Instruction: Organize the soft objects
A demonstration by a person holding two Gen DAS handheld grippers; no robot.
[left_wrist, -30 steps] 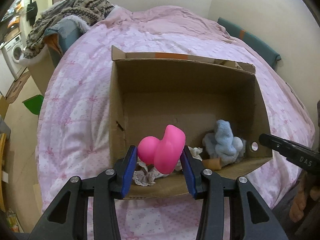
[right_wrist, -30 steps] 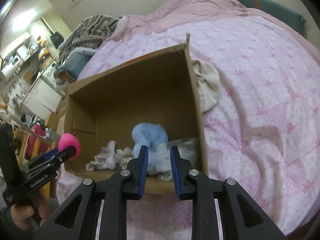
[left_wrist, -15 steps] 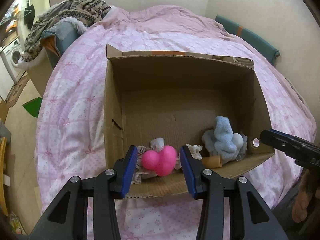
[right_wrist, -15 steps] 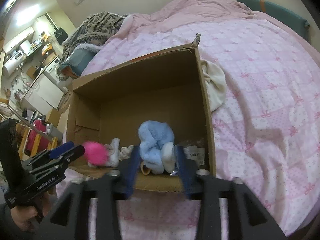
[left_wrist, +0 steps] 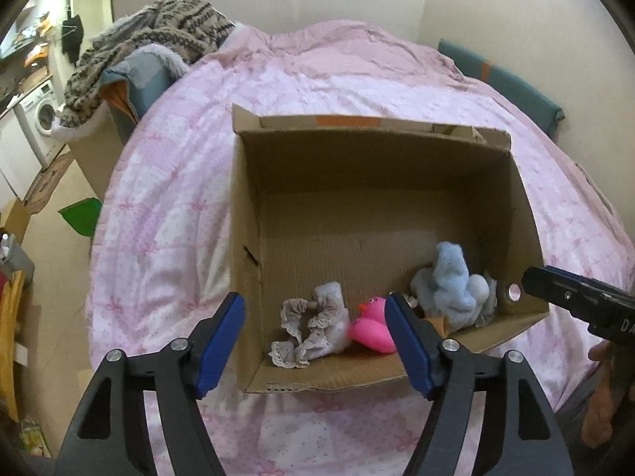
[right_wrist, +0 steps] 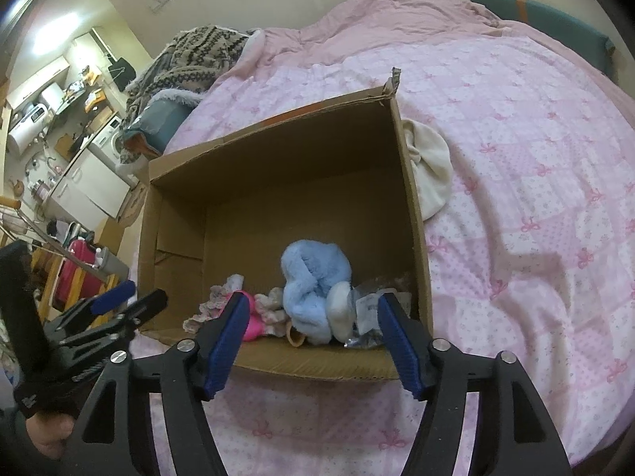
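Observation:
An open cardboard box [left_wrist: 357, 182] lies on the pink bed. On its near floor rest a pink rubber duck [left_wrist: 373, 327], a lace-trimmed cloth [left_wrist: 313, 331] and a blue plush toy [left_wrist: 452, 289]. My left gripper [left_wrist: 313, 305] hovers over the box's near edge, its jaws opening with nothing gripped between them. In the right wrist view my right gripper [right_wrist: 313, 301] is also above the near edge, its jaws opening clear of the blue plush toy [right_wrist: 313, 281] below. The duck [right_wrist: 252, 327] peeks out past its left finger. The left gripper [right_wrist: 133, 302] shows at the left there.
A cream cloth [right_wrist: 430, 170] lies on the bed against the box's right wall [right_wrist: 408, 198]. A clear plastic packet [right_wrist: 369, 309] sits in the box's right corner. A patterned knit blanket [left_wrist: 158, 39] is heaped at the bed's far left. The floor lies to the left.
The left gripper let go of the pink duck, which dropped into the box beside the lace cloth. The right gripper released the blue plush into the box. Both jaws stand wider.

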